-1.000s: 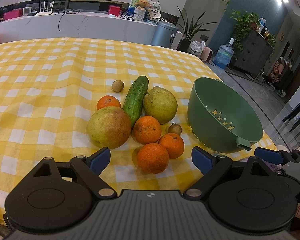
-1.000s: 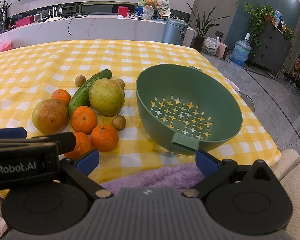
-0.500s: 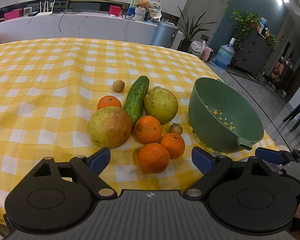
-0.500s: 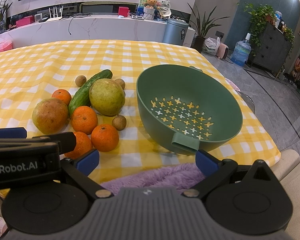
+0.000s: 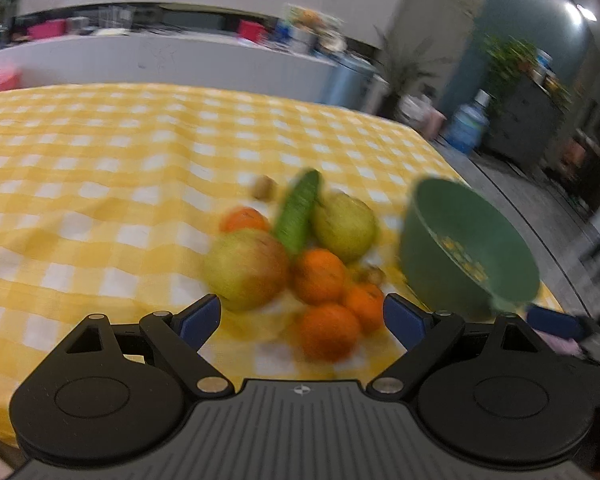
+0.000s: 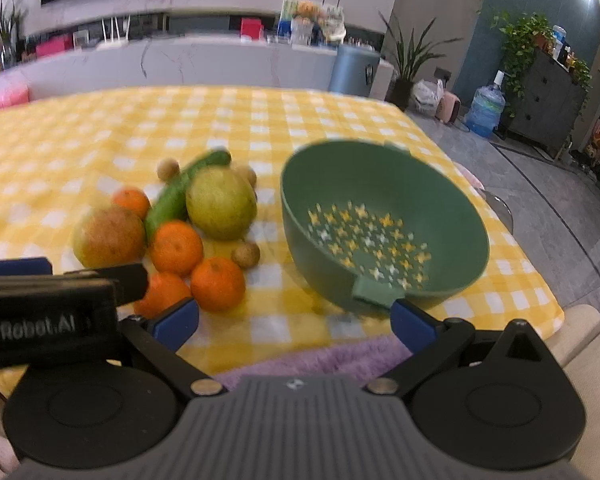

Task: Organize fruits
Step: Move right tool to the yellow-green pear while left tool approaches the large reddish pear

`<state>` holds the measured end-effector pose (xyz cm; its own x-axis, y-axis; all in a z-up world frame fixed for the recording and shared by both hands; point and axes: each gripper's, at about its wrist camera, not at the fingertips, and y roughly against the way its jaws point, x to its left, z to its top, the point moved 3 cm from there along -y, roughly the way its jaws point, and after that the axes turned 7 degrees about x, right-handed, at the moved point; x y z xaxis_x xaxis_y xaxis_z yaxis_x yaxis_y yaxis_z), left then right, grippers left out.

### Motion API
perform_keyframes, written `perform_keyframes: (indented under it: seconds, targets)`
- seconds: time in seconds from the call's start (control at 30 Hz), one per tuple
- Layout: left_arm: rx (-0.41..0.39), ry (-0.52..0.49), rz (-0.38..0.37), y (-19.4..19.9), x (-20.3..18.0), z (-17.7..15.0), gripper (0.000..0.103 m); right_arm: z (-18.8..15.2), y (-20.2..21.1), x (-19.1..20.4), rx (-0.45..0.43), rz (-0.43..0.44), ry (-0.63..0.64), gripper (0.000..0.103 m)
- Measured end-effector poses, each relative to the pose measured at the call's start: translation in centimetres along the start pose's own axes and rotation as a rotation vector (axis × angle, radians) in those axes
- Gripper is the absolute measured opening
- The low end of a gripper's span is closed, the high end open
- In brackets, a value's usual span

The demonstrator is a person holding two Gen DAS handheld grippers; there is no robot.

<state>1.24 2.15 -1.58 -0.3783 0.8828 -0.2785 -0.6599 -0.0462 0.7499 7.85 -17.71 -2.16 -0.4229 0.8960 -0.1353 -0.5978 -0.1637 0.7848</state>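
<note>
With both views now blurring where they were sharp 0.5 s ago, both grippers are starting toward the fruit, left gripper [image 5: 302, 322] and right gripper [image 6: 295, 320] gaping wide and empty, near the cucumber [image 6: 184, 188] lying left of the bowl [image 6: 452, 216], its long axis running near-left to far-right.

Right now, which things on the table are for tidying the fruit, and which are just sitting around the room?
For the job:
oranges
big pears
small brown fruits
cucumber
green colander bowl

Just lying about:
water jug
grey bin
potted plant
purple fluffy cloth
</note>
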Motion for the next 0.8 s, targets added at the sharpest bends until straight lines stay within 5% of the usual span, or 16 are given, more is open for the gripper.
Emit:
perform_keyframes:
  seconds: [0.2,0.5,0.6,0.73,0.8]
  targets:
    - [0.016,0.142,-0.019,-0.5,3.9,1.8,0.103,1.4,0.6,-1.9,-0.069,0.15,-0.147,0.084]
    - [0.085,0.265,-0.041,-2.8,7.6,2.3,0.103,5.3,-2.3,-1.5,0.061,0.496,-0.383,0.084]
    - [0.104,0.265,-0.052,-3.2,7.8,2.3,0.103,6.5,-4.5,-0.5,0.13,0.516,-0.473,0.084]
    - [0.119,0.248,-0.058,-4.0,7.8,2.3,0.103,7.3,-7.0,0.4,0.145,0.425,-0.566,0.086]
    - [0.119,0.237,-0.057,-4.2,7.6,2.2,0.103,7.9,-7.3,0.8,0.133,0.391,-0.539,0.095]
